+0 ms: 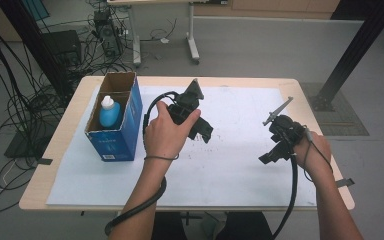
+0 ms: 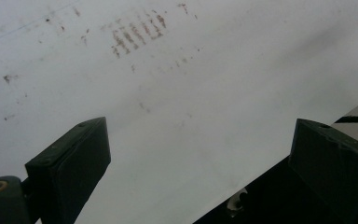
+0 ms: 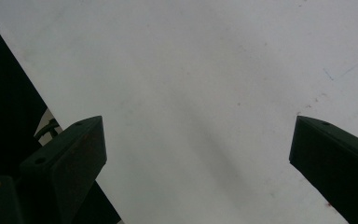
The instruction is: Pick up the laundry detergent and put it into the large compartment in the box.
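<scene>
At the left of the high view, an open blue cardboard box (image 1: pixel 122 122) stands upright on the white sheet (image 1: pixel 230 165) that covers the surface (image 1: pixel 65 132); a blue bottle with a white cap (image 1: pixel 109 112) stands inside it, upright, its cap below the box rim. Just right of the box, the left hand-held gripper (image 1: pixel 200 131) is held above the sheet, apart from the box, tips pointing toward the lower right. In the left gripper view its jaws stand wide apart with nothing between them, over bare, faintly marked sheet (image 2: pixel 168 93). At right of centre in the high view, the right hand-held gripper (image 1: pixel 270 156) hovers well apart from the box, tips toward the lower left; the right gripper view shows its jaws likewise spread wide and empty over plain sheet (image 3: pixel 191 93). Judged step: the bottle rests in the box and both tools are free, either side of a grasp. Any next move on the bottle calls for turning the nearer left tool toward the box opening and descending vertically, jaws clearing the cardboard walls before closing on the cap or neck.
</scene>
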Motion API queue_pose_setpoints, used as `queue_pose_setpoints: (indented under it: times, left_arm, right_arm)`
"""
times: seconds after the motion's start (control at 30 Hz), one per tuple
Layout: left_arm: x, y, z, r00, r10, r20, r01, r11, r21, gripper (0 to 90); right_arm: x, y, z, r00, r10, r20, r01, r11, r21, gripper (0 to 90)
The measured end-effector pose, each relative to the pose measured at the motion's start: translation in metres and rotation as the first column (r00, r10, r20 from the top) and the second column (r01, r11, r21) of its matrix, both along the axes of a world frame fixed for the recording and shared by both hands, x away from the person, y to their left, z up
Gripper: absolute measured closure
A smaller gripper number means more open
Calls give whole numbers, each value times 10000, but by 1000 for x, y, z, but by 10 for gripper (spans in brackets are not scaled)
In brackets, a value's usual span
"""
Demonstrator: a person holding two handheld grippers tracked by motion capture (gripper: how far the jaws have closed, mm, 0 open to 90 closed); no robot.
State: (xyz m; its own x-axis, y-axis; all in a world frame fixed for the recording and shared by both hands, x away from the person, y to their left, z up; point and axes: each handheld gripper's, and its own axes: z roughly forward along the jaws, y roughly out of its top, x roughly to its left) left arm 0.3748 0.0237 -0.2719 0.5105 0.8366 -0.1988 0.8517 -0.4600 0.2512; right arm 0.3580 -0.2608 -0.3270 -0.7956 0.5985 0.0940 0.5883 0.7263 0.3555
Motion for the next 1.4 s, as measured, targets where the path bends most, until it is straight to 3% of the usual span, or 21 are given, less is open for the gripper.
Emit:
queue_pose_setpoints:
  times: [0.6, 1.4]
  left_arm:
    - [1, -11, -35, 9993, 42, -374, -48, 9998, -174, 56]
    - [-2, -5, -46, 9976, 313, -621, -328, 9992, -236, 55]
  right_arm:
    - [0, -1, -3, 10000, -35, -46, 35, 10000, 25, 36]
    - [-4, -2, -2, 10000, -69, 13, 69, 10000, 2, 36]
